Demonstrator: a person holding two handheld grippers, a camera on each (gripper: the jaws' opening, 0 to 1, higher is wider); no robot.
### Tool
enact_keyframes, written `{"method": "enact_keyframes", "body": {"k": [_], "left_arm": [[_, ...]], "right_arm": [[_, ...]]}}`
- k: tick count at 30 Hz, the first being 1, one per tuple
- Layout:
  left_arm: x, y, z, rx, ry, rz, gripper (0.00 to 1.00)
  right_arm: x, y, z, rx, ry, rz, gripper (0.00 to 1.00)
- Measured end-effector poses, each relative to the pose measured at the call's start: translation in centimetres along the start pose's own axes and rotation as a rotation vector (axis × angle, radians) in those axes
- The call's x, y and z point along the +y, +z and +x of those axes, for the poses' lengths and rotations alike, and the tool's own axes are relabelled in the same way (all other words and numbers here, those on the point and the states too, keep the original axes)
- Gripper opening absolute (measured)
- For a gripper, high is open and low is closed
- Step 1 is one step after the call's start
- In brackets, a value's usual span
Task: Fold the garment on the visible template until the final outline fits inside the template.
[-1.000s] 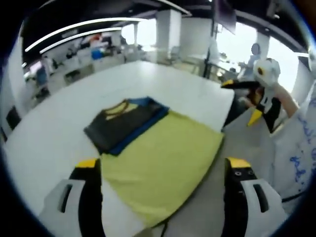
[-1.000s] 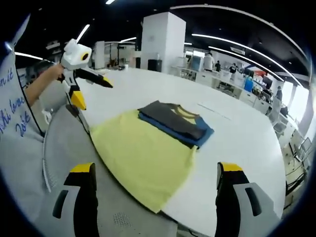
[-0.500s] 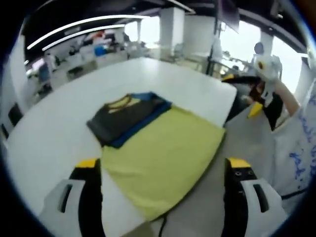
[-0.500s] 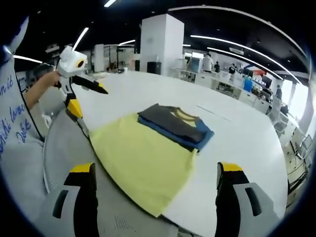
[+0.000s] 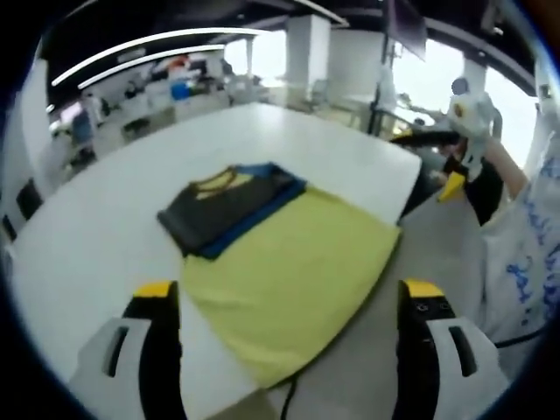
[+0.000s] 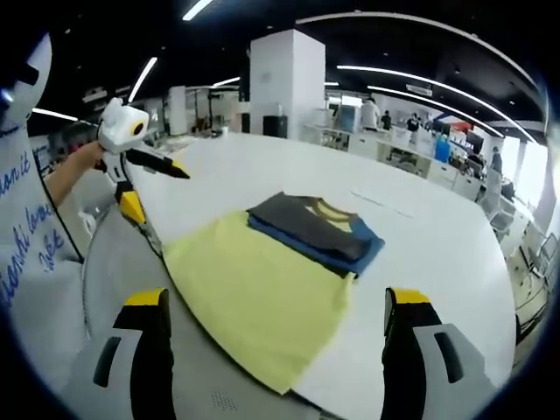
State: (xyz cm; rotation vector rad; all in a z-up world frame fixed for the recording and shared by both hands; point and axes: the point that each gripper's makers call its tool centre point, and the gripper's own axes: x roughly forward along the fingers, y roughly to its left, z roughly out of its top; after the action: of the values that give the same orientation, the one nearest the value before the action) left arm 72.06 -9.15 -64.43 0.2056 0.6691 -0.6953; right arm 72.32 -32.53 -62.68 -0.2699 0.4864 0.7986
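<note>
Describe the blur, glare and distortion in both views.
Left gripper view: soft overall, windows blown out white behind the right tongs, white table edge bowed by fisheye. Right gripper view: sharper, folded garment crisp, ceiling strip lights curved.

A large white table (image 5: pixel 105 210) reaches far into an open office. Behind it stands a white square column (image 6: pixel 282 83), with desks (image 6: pixel 398 149) to its right, and long ceiling lights (image 6: pixel 411 74) run above.

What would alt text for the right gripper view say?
A folded dark shirt lies across one end of a yellow template sheet on a white table. The open right gripper frames them; the left gripper is raised at the left.
</note>
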Motion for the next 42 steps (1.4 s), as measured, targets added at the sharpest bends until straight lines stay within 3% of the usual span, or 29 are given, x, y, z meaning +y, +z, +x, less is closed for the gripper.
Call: {"method": "enact_keyframes", "body": {"k": [17,21,27,34,37,42], "left_arm": [[0.5,-0.9,0.1,0.002,-0.008,-0.029,0.99],[0.8,-0.9,-0.1,0.006,-0.010,-0.034,0.99],[1.5,-2.6,0.1,0.061,0.008,-0.055,0.98],[1.7,-4.5,0.0,0.113,0.014,-0.068,0.92],[1.5,-5.3,-0.1,0.134,-0.003,-0.103,0.83],[2.3,-6.7,-0.1,0.159,0.037,-0.125,0.84]], "right_arm": [[-0.6,-1.9,0.2,0.038,-0.027,0.012,1.00],[-1.0,-3.1,0.2,0.075,-0.027,0.001,1.00],[-1.5,-3.1,0.2,0.068,-0.039,-0.008,1.00],[-1.3,-4.9,0.5,0.129,-0.008,-0.031,1.00],[-0.9,-5.5,0.9,0.152,0.019,-0.018,1.00],[-0.5,-5.8,1.5,0.175,0.042,-0.013,0.97]]}}
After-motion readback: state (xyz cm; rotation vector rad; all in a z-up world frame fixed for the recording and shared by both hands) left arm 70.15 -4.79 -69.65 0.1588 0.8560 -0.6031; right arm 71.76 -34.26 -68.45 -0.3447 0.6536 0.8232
